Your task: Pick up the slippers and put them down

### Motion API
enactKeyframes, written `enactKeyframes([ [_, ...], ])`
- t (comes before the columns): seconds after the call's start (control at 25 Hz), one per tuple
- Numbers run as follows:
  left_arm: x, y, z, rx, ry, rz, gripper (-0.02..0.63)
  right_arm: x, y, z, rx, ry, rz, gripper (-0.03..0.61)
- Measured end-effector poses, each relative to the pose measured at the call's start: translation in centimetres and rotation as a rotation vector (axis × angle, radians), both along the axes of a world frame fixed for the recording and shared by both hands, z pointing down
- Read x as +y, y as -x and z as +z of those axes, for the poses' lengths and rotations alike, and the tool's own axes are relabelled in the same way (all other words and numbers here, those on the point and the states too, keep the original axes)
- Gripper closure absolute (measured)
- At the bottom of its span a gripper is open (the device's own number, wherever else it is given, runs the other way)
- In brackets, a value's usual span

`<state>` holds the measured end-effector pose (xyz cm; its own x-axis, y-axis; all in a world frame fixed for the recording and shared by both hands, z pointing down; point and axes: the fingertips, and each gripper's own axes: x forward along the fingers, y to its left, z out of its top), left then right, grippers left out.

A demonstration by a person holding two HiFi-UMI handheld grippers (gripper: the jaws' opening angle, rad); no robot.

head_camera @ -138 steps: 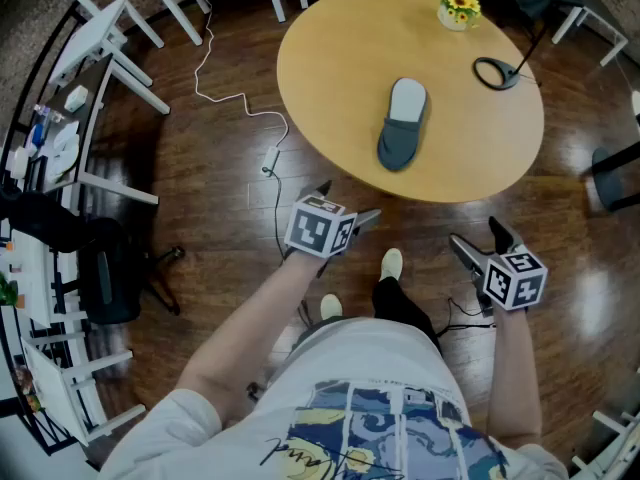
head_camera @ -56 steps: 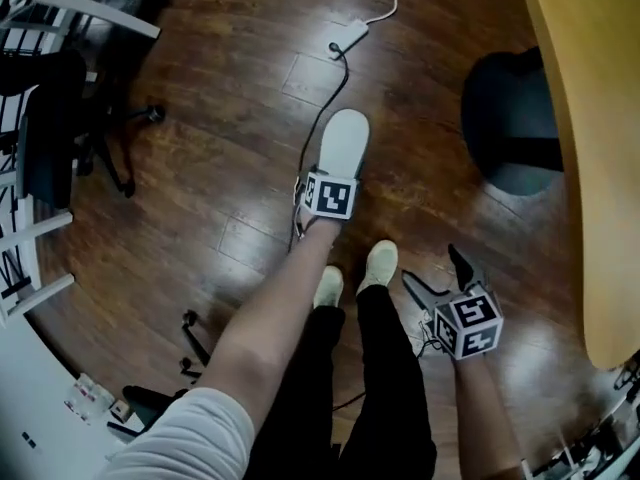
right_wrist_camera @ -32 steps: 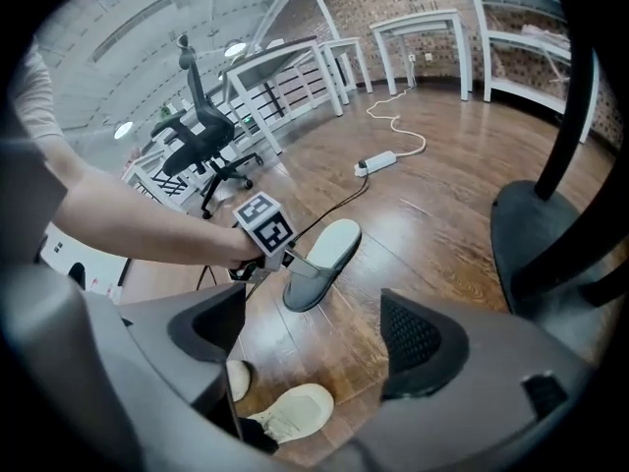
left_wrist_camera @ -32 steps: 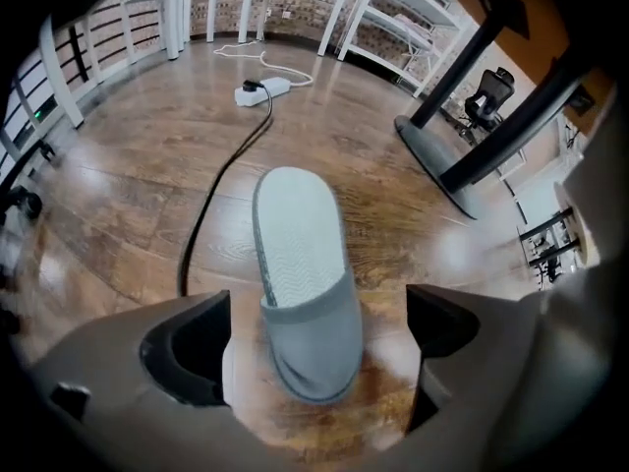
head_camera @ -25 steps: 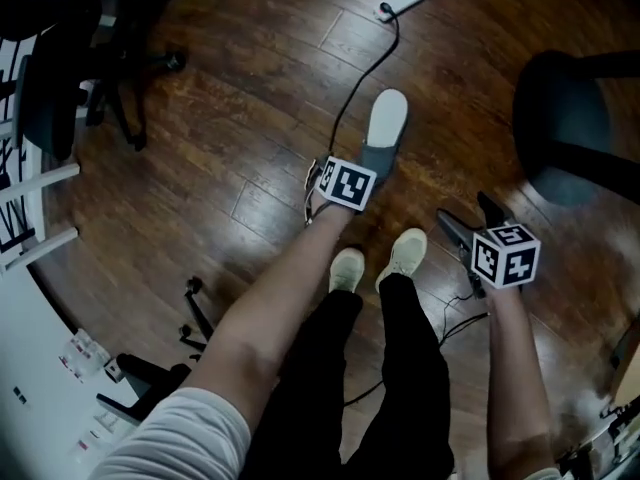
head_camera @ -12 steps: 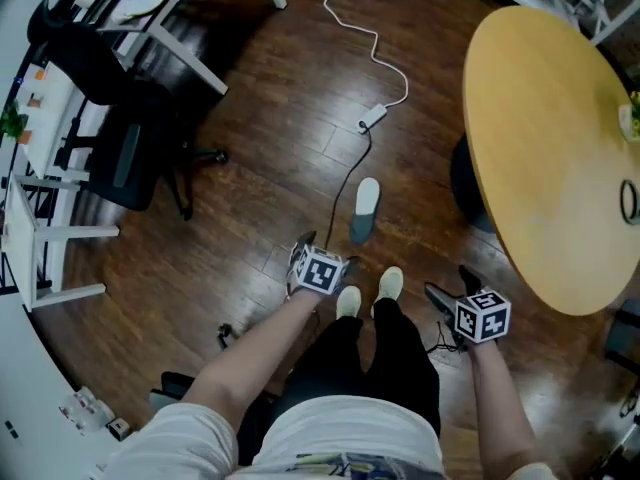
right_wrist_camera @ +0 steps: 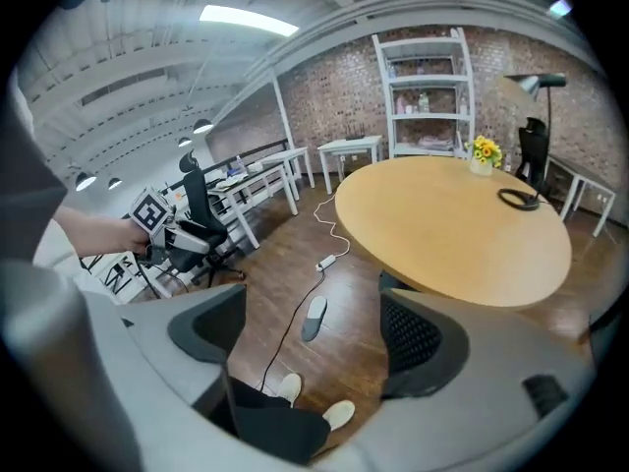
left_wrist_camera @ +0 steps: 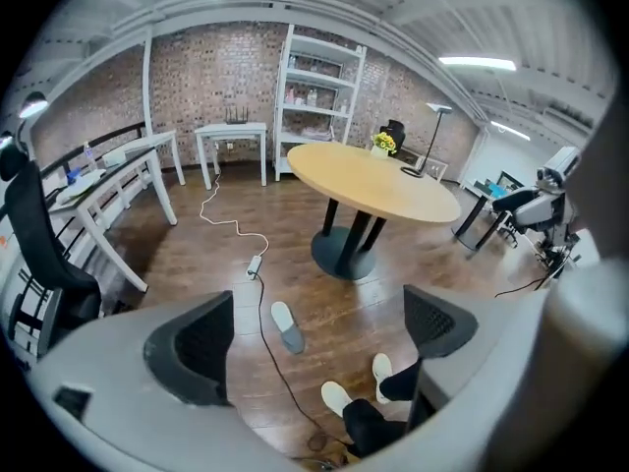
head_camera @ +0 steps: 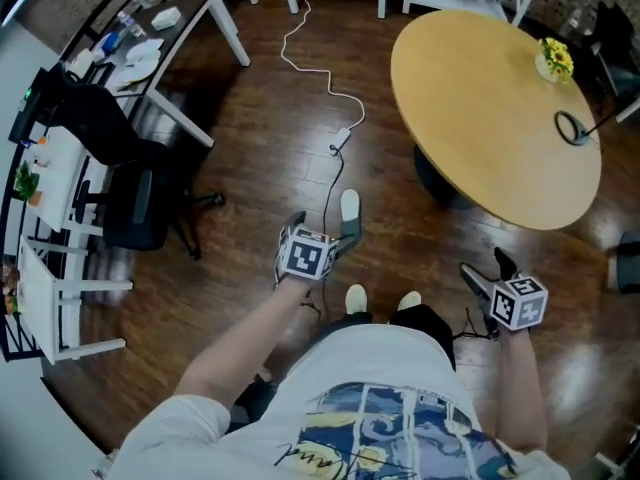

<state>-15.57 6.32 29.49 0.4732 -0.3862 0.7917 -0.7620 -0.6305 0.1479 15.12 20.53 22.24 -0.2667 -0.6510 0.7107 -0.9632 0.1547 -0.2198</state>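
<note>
One grey-and-white slipper (head_camera: 348, 213) lies flat on the dark wood floor beside a black cable, just ahead of the person's shoes (head_camera: 356, 297). My left gripper (head_camera: 322, 230) hangs above the floor close to the slipper's near end, apart from it, jaws open and empty. In the left gripper view the slipper (left_wrist_camera: 287, 325) shows far below between the open jaws. My right gripper (head_camera: 487, 268) is at the right, open and empty, well away from the slipper (right_wrist_camera: 314, 318). Only this one slipper is in view.
A round wooden table (head_camera: 495, 108) with a yellow flower pot (head_camera: 553, 60) stands at the upper right. A white cable and adapter (head_camera: 338, 140) run across the floor. A black office chair (head_camera: 130, 203) and white desks (head_camera: 170, 18) fill the left side.
The slipper went from the tabletop to the floor. My left gripper, down at the slipper a second ago, has let go and risen away; the head view has pulled back up.
</note>
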Motion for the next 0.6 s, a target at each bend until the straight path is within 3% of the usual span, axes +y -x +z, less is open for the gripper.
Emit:
enactKeyframes([
  [0.2,4.5,-2.7,-4.6,0.041,-0.041,0.033,0.074,6.5,-4.6,-3.4,0.012,-0.085,0.113,0.155],
  [0.36,7.1,-4.9,-7.1,0.026,-0.063,0.050,0.074,10.4,-7.4,-5.0,0.018,-0.102,0.147,0.156],
  [0.6,11.6,-11.5,-10.1,0.041,-0.074,0.094,0.074,16.2,-12.8,-6.8,0.025,-0.133,0.191,0.156],
])
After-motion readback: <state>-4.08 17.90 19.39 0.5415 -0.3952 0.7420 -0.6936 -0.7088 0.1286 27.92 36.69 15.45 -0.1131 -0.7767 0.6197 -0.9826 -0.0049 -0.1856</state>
